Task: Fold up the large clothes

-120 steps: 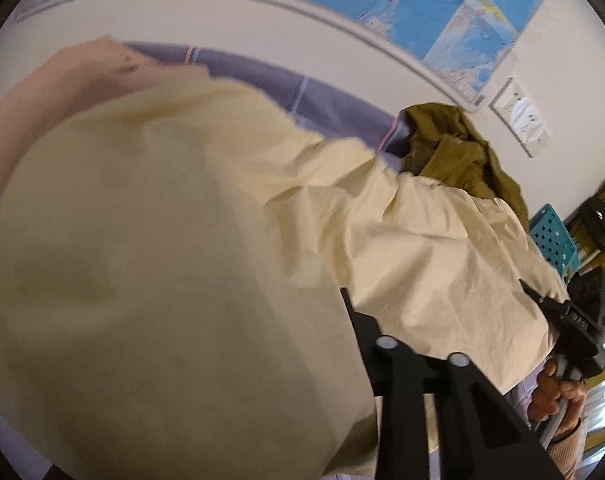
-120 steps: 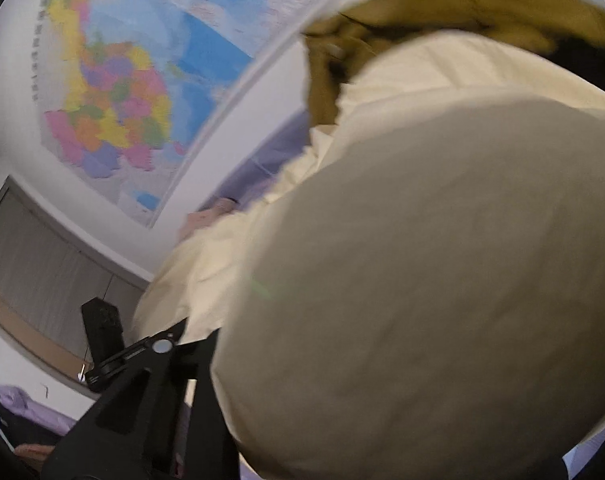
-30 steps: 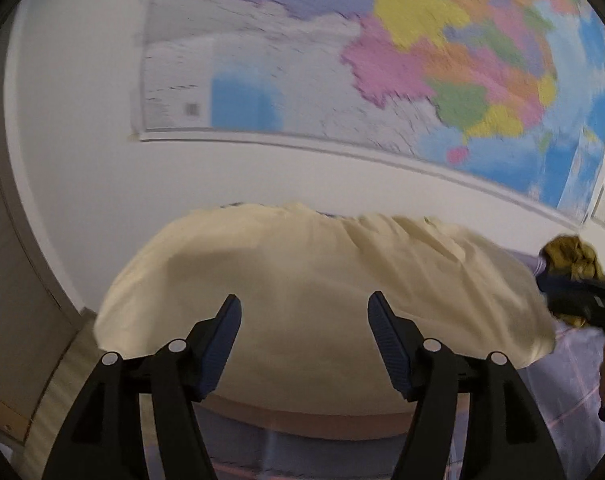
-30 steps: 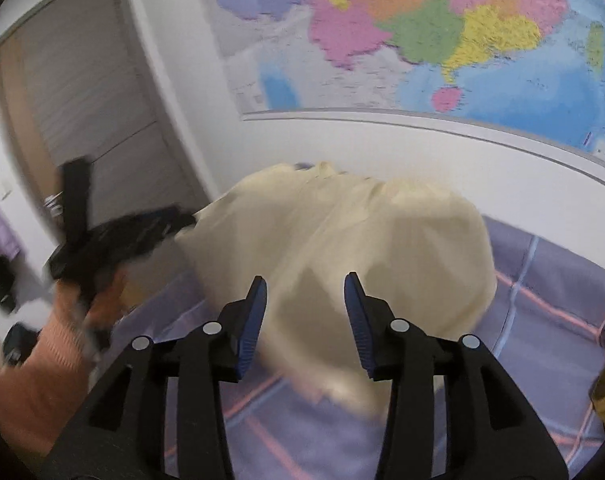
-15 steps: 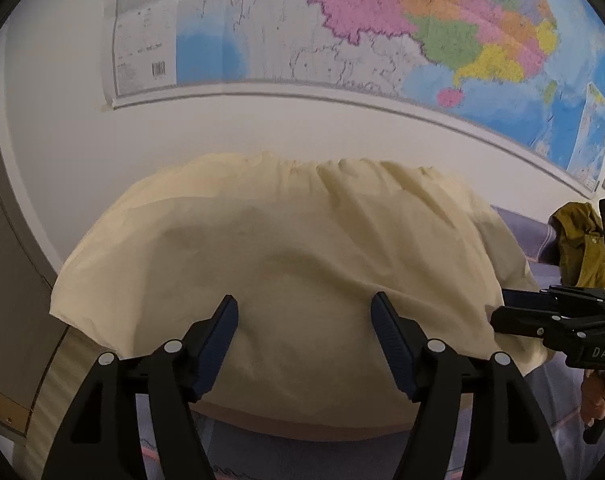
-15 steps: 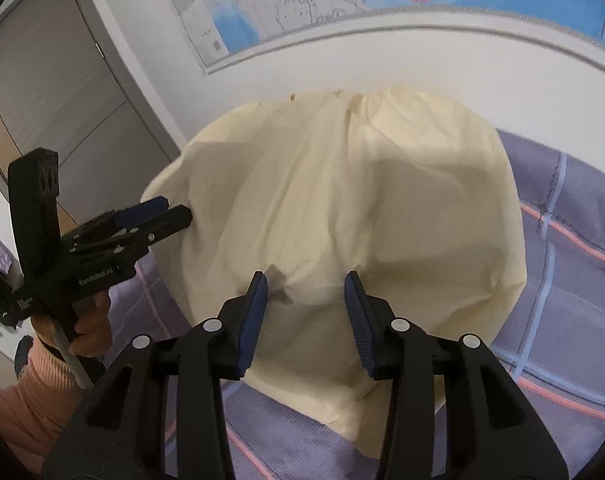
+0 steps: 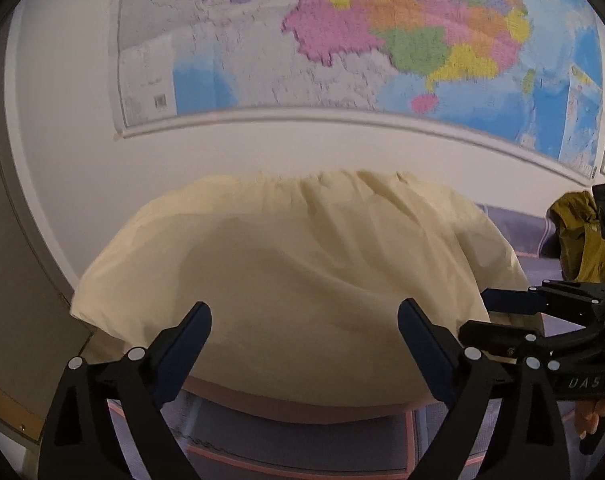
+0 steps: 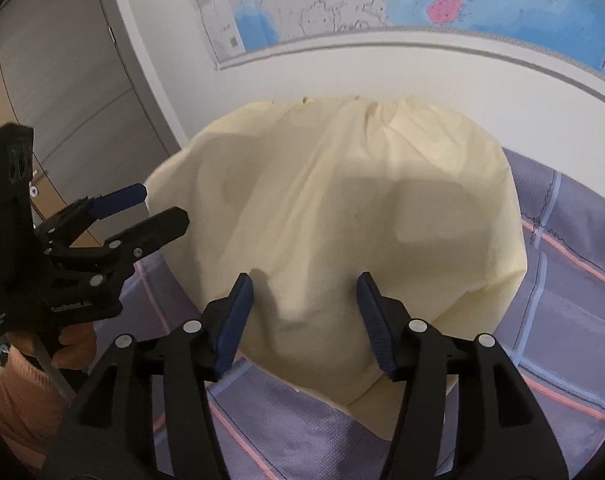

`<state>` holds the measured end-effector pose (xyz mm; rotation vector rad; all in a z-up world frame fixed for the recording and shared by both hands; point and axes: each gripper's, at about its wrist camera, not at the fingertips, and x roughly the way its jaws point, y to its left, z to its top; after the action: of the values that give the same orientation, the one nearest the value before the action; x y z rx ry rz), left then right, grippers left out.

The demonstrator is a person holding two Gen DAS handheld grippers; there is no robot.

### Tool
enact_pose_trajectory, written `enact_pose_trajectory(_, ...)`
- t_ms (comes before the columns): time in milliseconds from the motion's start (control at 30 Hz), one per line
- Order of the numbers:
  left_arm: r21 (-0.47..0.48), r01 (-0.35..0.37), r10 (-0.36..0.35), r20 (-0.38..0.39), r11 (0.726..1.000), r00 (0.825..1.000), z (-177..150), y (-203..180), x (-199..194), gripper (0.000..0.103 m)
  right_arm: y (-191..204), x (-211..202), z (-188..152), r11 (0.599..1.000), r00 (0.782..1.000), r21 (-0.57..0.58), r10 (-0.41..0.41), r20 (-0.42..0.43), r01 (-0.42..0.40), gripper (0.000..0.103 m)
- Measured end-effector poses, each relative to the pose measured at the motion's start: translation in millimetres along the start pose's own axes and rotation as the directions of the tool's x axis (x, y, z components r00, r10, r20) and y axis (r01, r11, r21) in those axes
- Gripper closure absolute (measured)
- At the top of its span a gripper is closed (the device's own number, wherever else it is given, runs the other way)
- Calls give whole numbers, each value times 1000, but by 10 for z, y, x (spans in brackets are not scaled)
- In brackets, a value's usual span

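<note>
Cloth of pale yellow, the garment (image 8: 342, 208) lies spread on the purple checked bed cover (image 8: 562, 280) by the map wall (image 7: 342, 40), while the left gripper (image 7: 302, 336) and right gripper (image 8: 304, 308) hover just above its near edge, jaws opening and grasping nothing.

wall map (image 7: 342, 40): blurred, cut off at the top edge
olive garment (image 7: 578, 240): partly hidden behind the right claw (image 7: 514, 320)
bed cover (image 8: 562, 280): mostly hidden under the cream garment (image 8: 342, 208)
sleeve (image 8: 10, 400): cut off at the edge
</note>
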<state>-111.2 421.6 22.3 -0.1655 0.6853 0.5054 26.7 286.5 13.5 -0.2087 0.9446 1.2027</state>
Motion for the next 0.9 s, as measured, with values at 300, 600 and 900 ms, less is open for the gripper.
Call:
enact_pose_trajectory(300, -46, -11, 9, -40, 999, 999, -104, -11, 120, 9, 14, -172, -7, 1000, 999, -11, -3, 32, 3, 48)
enact_pose_trajectory(600, -18, -34, 33, -64, 999, 997, -241, -77, 229, 8, -4, 55, -132, 1000, 999, -6, -1, -41, 1, 46)
enact_pose_trajectory(900, -39, -55, 53, -36, 998, 998, -312, -168, 26, 8, 18, -251, -199, 1000, 999, 8, -4, 50, 4, 36)
